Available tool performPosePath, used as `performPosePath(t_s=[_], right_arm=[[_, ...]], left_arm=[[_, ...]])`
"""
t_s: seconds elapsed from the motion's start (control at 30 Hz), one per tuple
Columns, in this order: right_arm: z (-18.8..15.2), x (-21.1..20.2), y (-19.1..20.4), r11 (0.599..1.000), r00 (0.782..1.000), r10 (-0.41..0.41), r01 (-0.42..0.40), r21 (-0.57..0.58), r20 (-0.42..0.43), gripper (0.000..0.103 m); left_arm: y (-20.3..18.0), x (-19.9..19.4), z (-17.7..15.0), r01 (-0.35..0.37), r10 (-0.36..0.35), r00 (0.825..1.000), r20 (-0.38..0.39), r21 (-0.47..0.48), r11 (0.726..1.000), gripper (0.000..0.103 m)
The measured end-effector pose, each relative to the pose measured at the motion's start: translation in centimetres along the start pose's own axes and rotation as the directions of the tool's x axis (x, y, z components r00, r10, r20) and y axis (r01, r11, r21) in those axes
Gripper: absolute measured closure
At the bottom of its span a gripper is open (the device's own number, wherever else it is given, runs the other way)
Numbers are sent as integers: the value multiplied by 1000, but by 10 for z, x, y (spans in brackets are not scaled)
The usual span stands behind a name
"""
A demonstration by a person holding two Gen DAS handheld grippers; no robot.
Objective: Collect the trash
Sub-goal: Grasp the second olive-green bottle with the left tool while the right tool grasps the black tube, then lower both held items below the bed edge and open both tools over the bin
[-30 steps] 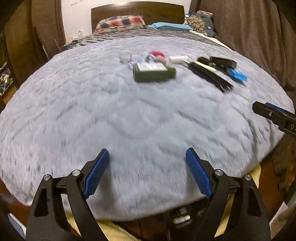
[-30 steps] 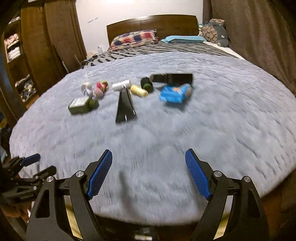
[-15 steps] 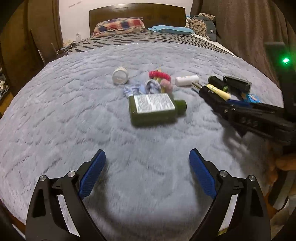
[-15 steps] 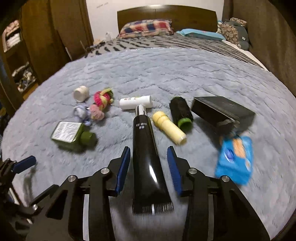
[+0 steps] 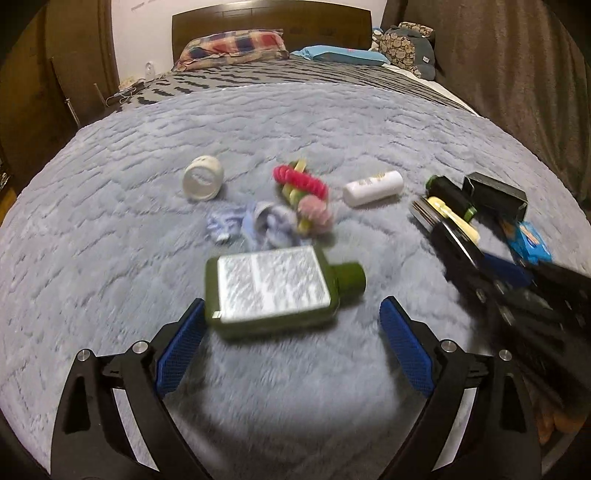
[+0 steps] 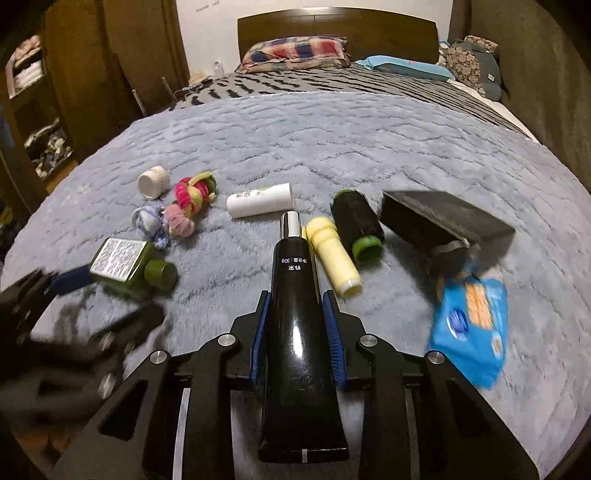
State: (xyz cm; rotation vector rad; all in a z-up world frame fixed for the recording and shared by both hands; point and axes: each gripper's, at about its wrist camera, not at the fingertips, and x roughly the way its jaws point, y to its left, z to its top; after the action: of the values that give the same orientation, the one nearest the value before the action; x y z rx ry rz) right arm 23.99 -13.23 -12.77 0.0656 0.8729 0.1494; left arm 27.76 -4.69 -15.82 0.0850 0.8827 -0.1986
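Trash lies scattered on a grey fluffy blanket (image 5: 147,147). My right gripper (image 6: 296,300) is closing; its blue pads lie against both sides of a black tube (image 6: 297,332) with a silver cap. Beside the tube lie a yellow tube (image 6: 334,254), a black spool with a green end (image 6: 356,221), a black box (image 6: 443,218) and a blue snack packet (image 6: 472,325). My left gripper (image 5: 291,306) stands open, wide around a flat green bottle (image 5: 273,291). Only the left pad is near the bottle's corner. Farther back lie a small white bottle (image 5: 373,188), a white jar (image 5: 202,178) and hair scrunchies (image 5: 299,181).
The blanket covers a bed with pillows (image 5: 232,44) and a wooden headboard (image 5: 269,18) at the far end. A brown curtain (image 5: 517,74) hangs on the right. A wooden wardrobe with shelves (image 6: 37,110) stands on the left.
Both grippers moved forward over the blanket. The right jaws closed in from wide open onto the black tube. The left gripper came up to the green bottle, still open.
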Motion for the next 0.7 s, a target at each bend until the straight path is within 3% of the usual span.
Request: performPosePath(t_s=[0.33,0.7], right_arm=[[-21,-25,-6,1000,1000,20,-21,14,22,74],[-47,-62,0,999,998,28,-29,18,55,74]], left_arm=[[5,9,7,1,-2,1000,-13,-28,1000,22],[-3,-55,-34,-7,5,998,67,21,1000,22]])
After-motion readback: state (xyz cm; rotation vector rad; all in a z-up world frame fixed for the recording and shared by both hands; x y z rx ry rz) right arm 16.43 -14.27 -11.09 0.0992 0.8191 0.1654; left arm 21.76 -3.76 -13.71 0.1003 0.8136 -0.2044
